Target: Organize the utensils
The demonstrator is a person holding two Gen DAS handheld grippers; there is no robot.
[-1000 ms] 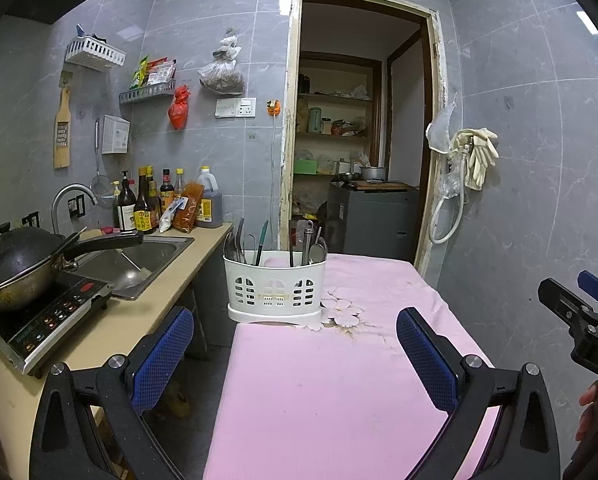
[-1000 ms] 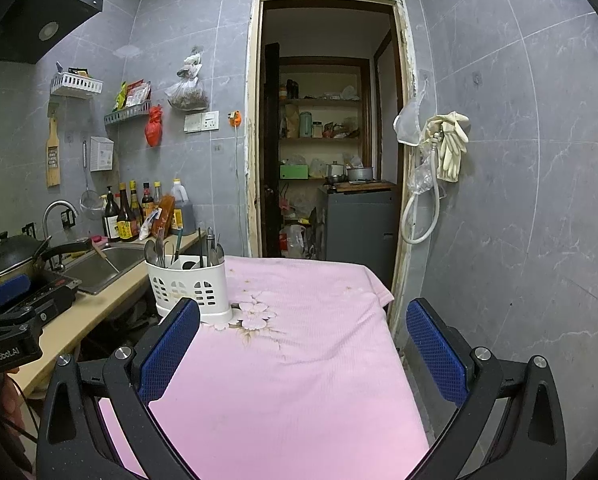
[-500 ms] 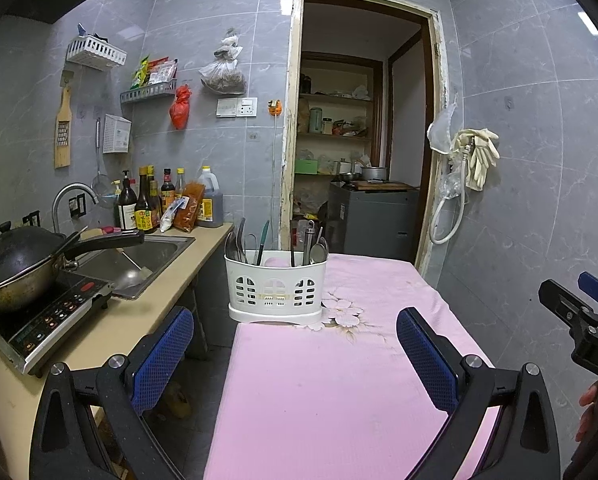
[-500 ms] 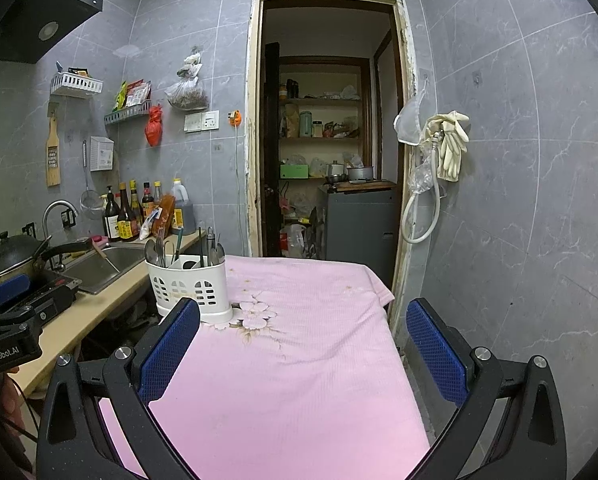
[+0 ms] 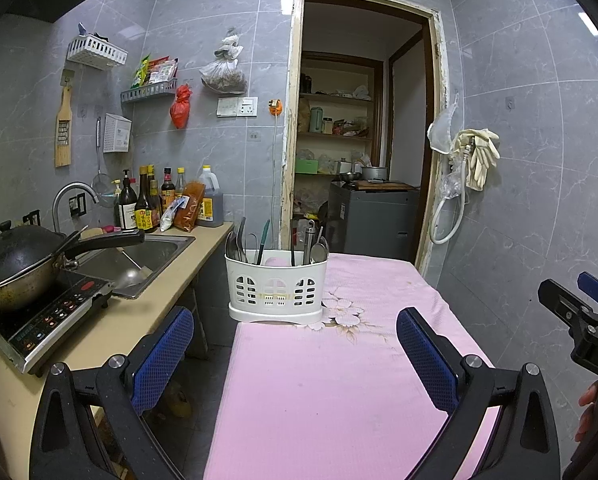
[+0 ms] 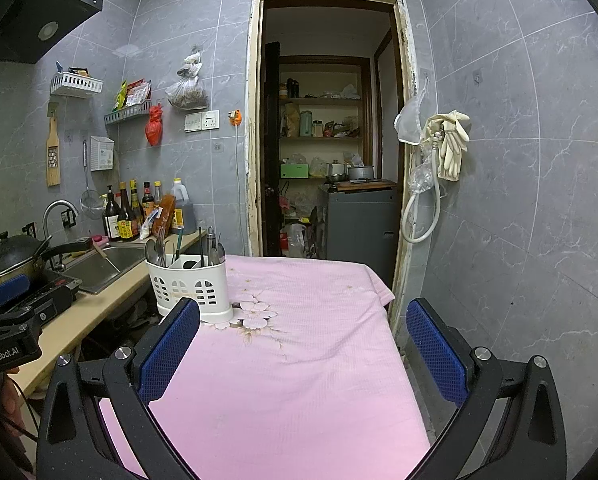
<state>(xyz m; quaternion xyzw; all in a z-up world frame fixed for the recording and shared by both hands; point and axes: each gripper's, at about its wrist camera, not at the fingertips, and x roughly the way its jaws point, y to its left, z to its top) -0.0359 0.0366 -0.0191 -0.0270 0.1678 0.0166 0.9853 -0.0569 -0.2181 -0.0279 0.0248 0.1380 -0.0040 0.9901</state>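
Note:
A white plastic utensil caddy (image 5: 276, 292) stands at the far left edge of the pink-clothed table (image 5: 331, 392); it also shows in the right wrist view (image 6: 193, 286). Several metal utensils (image 5: 313, 242) stand upright in its compartments. My left gripper (image 5: 295, 354) is open and empty, held over the near part of the table, well short of the caddy. My right gripper (image 6: 303, 350) is open and empty, over the table to the right of the caddy. Each gripper shows at the edge of the other's view.
A counter (image 5: 111, 328) runs along the left with a sink (image 5: 139, 258), a black wok (image 5: 15, 264) on an induction cooker (image 5: 47, 316) and several bottles (image 5: 147, 208). An open doorway (image 5: 359, 140) is behind the table. The tiled wall (image 6: 519, 220) is close on the right.

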